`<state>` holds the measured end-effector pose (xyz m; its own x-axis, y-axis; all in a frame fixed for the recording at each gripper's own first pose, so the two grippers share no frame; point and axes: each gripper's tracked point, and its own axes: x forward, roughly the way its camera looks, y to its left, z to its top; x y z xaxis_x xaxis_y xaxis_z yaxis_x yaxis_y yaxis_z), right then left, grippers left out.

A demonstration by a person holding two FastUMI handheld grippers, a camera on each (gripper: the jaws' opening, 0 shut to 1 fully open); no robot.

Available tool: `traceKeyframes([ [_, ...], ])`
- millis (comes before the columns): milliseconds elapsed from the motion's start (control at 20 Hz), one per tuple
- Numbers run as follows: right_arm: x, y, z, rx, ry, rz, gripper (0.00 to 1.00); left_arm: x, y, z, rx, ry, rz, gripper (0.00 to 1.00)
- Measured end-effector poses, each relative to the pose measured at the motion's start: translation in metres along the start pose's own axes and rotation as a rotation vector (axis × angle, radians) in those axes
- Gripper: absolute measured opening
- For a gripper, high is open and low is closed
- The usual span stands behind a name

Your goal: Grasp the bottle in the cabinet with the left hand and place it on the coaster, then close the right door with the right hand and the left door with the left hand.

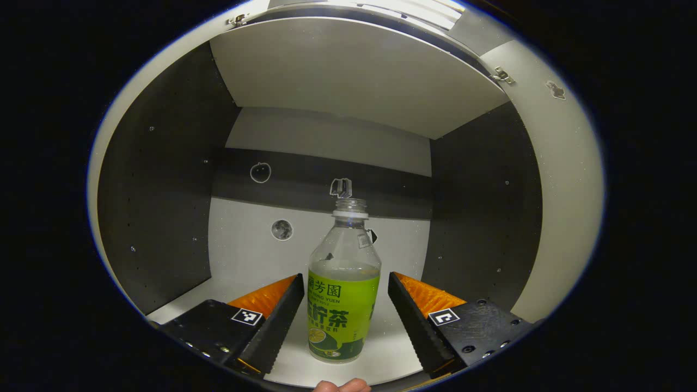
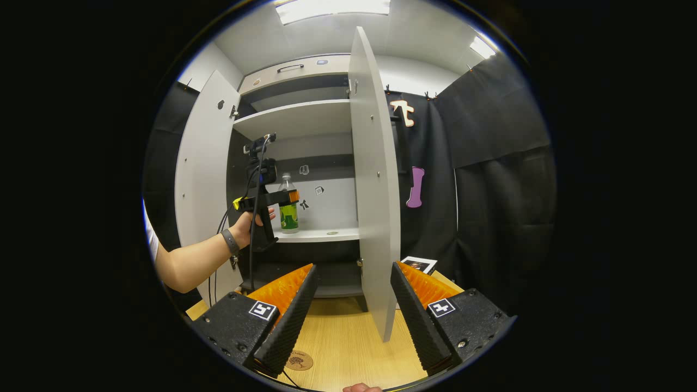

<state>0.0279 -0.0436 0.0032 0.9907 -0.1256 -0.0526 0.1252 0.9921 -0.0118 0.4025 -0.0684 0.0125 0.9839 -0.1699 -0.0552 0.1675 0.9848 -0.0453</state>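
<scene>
In the left gripper view the left gripper (image 1: 346, 310) is reached level into the cabinet (image 1: 163, 179), its jaws spread wide to either side of the bottle (image 1: 343, 288). A clear gap shows between each finger and the bottle, so nothing is gripped. The bottle stands upright on the shelf (image 1: 245, 256), capless, with a green label and a clear upper part, roughly midway between the cabinet's dark side walls and in front of the back panel.

The right gripper view shows the same moment from farther back. A bare forearm with a dark wristband comes in from the left, and the hand (image 2: 251, 223) grips the left gripper's (image 2: 280, 197) handle upright, the tool pointing horizontally into the open cabinet (image 2: 297, 117) at about the bottle's (image 2: 288, 209) shoulder height. The bottle rests near the left end of the shelf (image 2: 326, 234). The left door (image 2: 204, 174) is swung wide open; the right door (image 2: 373, 185) stands open, seen almost edge-on.

The right gripper (image 2: 354, 305) hovers above the wooden tabletop (image 2: 348, 343) in front of the cabinet, jaws wide apart and holding nothing. The round coaster (image 2: 299, 360) lies on the tabletop near its front edge, just beside the right gripper's left finger.
</scene>
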Motion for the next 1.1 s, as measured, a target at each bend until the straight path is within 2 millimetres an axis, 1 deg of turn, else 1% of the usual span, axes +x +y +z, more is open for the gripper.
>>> traceKeyframes([
  [100,0.0,-0.003,0.001,0.001,0.001,-0.011,0.83,0.004,0.0,0.0,-0.015,0.0,-0.004,0.93],
  [150,-0.001,-0.003,0.002,0.0,0.002,-0.014,0.83,0.004,-0.001,0.0,-0.017,-0.003,-0.008,0.87],
  [200,-0.001,-0.003,0.001,-0.002,0.005,-0.014,0.83,0.005,-0.001,0.002,-0.014,-0.005,-0.006,0.83],
  [250,-0.001,-0.004,0.001,-0.005,0.009,-0.014,0.83,0.004,0.001,0.002,-0.01,-0.005,-0.001,0.83],
  [300,-0.001,-0.004,0.002,-0.006,0.011,-0.013,0.83,0.001,0.003,0.004,-0.012,-0.004,-0.004,0.78],
  [350,-0.002,-0.004,0.004,-0.005,0.009,-0.01,0.83,-0.003,0.001,0.007,-0.017,-0.012,-0.014,0.78],
  [400,-0.002,-0.002,0.005,-0.005,0.005,-0.004,0.83,-0.008,-0.001,0.012,-0.013,-0.023,-0.027,0.74],
  [450,-0.002,0.001,0.007,-0.006,0.001,0.004,0.83,-0.015,-0.002,0.016,-0.001,-0.035,-0.033,0.73],
  [500,-0.002,0.002,0.007,-0.01,-0.001,0.012,0.83,-0.023,-0.002,0.021,0.013,-0.042,-0.037,0.73],
  [650,-0.004,0.01,0.007,-0.021,-0.003,0.045,0.83,-0.051,-0.011,0.03,0.056,-0.048,-0.062,0.73],
  [800,-0.007,0.018,0.006,-0.015,-0.004,0.078,0.83,-0.086,-0.021,0.029,0.078,-0.048,-0.09,0.73],
  [950,-0.012,0.022,0.008,-0.015,-0.008,0.097,0.83,-0.125,-0.033,0.016,0.112,-0.051,-0.115,0.73],
  [1000,-0.015,0.023,0.01,-0.021,-0.013,0.102,0.83,-0.139,-0.038,0.008,0.114,-0.05,-0.122,0.73],
  [1100,-0.02,0.026,0.013,-0.028,-0.022,0.113,0.83,-0.167,-0.048,-0.014,0.092,-0.03,-0.136,0.73],
])
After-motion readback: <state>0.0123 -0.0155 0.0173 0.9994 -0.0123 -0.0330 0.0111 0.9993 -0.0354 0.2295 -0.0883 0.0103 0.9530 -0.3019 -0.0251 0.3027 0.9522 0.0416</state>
